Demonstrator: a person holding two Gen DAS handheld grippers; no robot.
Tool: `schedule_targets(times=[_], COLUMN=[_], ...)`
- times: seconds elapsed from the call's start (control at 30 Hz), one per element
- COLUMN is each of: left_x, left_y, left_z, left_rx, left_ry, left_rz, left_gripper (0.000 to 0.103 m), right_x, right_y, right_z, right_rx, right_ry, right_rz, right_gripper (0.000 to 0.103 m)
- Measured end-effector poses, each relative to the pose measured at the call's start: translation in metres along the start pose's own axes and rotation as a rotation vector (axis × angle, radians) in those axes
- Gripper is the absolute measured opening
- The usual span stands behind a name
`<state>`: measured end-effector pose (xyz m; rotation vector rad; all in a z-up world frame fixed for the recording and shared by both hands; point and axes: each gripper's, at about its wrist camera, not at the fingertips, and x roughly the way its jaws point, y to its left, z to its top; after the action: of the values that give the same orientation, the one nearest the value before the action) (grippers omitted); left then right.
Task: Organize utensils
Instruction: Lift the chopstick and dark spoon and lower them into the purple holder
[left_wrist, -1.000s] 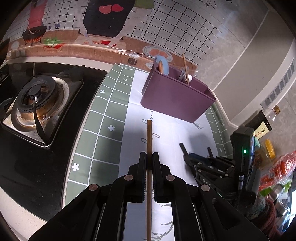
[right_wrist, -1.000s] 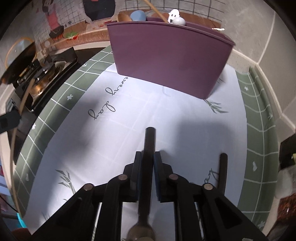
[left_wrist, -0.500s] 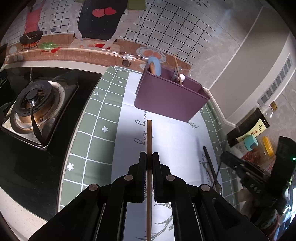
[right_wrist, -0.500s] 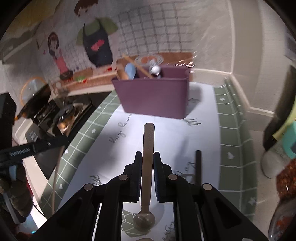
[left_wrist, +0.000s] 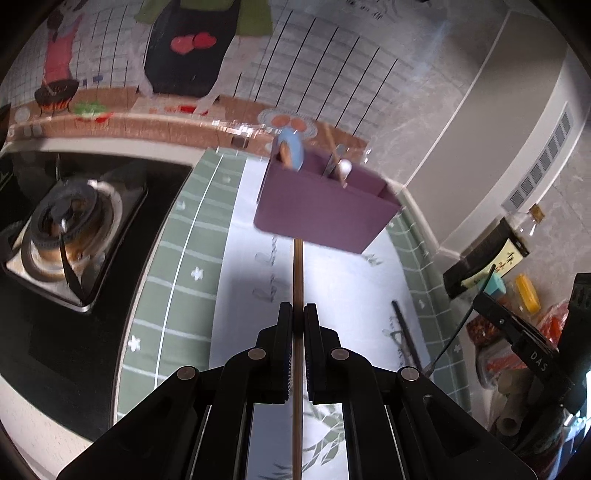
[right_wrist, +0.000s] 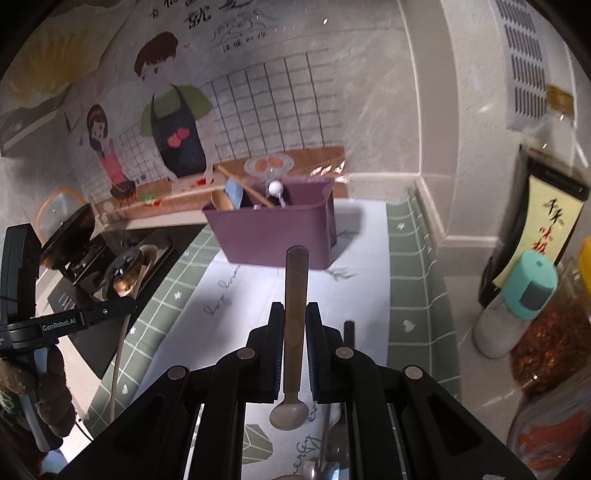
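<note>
My left gripper (left_wrist: 297, 310) is shut on a thin wooden chopstick (left_wrist: 297, 273) that points at the purple utensil caddy (left_wrist: 325, 210). My right gripper (right_wrist: 295, 308) is shut on a brown spoon (right_wrist: 295, 280), handle forward, bowl back toward the camera, held above the mat. The caddy (right_wrist: 273, 236) stands at the back of the white mat (right_wrist: 258, 295) and holds a blue spoon, a wooden stick and a white-knobbed utensil. A dark-handled utensil (left_wrist: 404, 332) lies on the mat at the right. The right gripper shows at the left wrist view's right edge (left_wrist: 517, 332).
A gas stove (left_wrist: 62, 229) sits on the left of the counter. Bottles and jars, among them a teal-capped shaker (right_wrist: 517, 302) and a dark sauce bottle (right_wrist: 535, 229), crowd the right side. The wall runs just behind the caddy.
Both grippers have risen and pulled back from the mat with their utensils. The right gripper lifted the brown spoon off the mat; the dark-handled utensil stays lying there.
</note>
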<state>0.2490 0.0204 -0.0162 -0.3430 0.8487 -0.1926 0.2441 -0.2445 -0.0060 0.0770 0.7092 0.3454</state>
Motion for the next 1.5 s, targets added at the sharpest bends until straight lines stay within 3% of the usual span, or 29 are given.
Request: schedule_targets(times=[0.13,0.23,0.33,0.43,0.53,0.63,0.83,1.13,1.5], left_x=[-0.017,-0.043,-0.077,-0.105,-0.116,-0.112,-0.068,0.02,0.085], left_y=[-0.011,-0.027,-0.048,-0.064,-0.076,-0.079,-0.07,-0.044,-0.016], left_z=[0.019,0.05,0.086,0.12,0.145,0.162,0.177,0.177,0.178], left_rx=[0.009,0.03,0.045,0.062,0.094,0.102,0.106,0.104,0.017], left_ry=[-0.103,-0.273,-0.491,-0.681,-0.813,-0.89,-0.926,-0.81,-0.711], left_rz=[-0.02,-0.051,-0.117,-0.213,-0.212,-0.199,-0.116,-0.062,-0.051], left_gripper=[0.006,0.006,0.006,0.006,0.006,0.006,0.006,0.006,0.006], right_x=[-0.01,-0.018,-0.041,-0.078,-0.101,-0.099,-0.052,0.036,0.091], right_y=[0.002,0.006,0.013,0.024,0.036,0.042,0.041,0.03,0.018], right_z=[0.01,0.025,0.06,0.107,0.147,0.175,0.196,0.19,0.184], right_rx=[-0.011,-0.02,-0.021,-0.031,-0.06,-0.09,-0.112,-0.055,-0.031], right_ry=[-0.036,-0.077,-0.192,-0.361,-0.474,-0.5,-0.445,-0.316,-0.228], right_rz=[-0.003,-0.009,-0.009,-0.01,-0.038,-0.073,-0.092,-0.083,-0.097], right_gripper=[0.01,0.01,0.01,0.01,0.01,0.01,0.011,0.011,0.011])
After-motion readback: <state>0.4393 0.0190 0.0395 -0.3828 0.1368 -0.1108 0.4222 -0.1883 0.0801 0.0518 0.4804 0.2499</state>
